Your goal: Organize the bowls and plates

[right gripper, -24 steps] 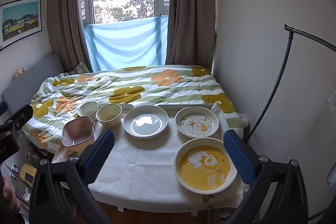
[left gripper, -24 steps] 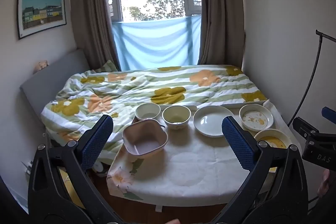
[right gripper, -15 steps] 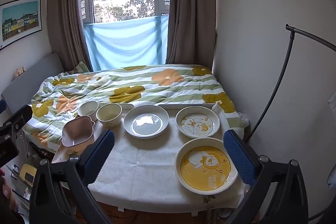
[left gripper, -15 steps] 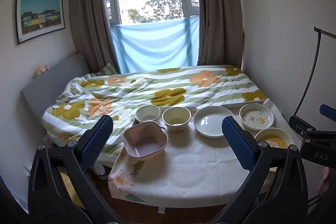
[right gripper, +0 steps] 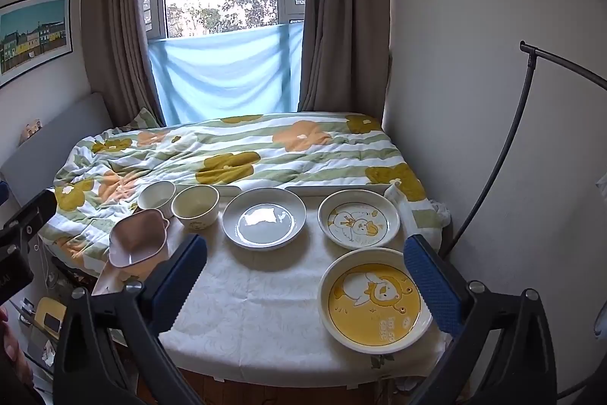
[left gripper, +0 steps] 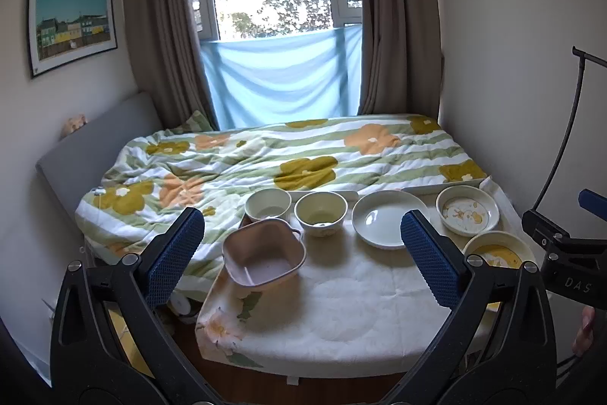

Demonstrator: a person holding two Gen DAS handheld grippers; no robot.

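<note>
On the cloth-covered table (right gripper: 258,310) stand a pink square bowl (left gripper: 263,257) (right gripper: 138,238), two cream bowls (left gripper: 268,204) (left gripper: 321,213) (right gripper: 195,202), a plain white plate (left gripper: 385,222) (right gripper: 263,217), a small duck-print plate (left gripper: 467,210) (right gripper: 358,222) and a large yellow bear plate (right gripper: 375,298) (left gripper: 497,253). My left gripper (left gripper: 301,249) hovers open before the table, framing the pink bowl from a distance. My right gripper (right gripper: 305,272) is open too, its right pad over the yellow plate's edge in view. Neither holds anything.
A bed with a flowered quilt (left gripper: 288,158) lies directly behind the table, with a white tray edge (right gripper: 337,190) along the seam. A black lamp pole (right gripper: 508,147) arcs at the right wall. Curtains and a window are at the back. Wooden floor shows below the table's front edge.
The left wrist view has tilted slightly upward, showing a bit more wall and window. The right view is nearly unchanged. No dish has moved.
</note>
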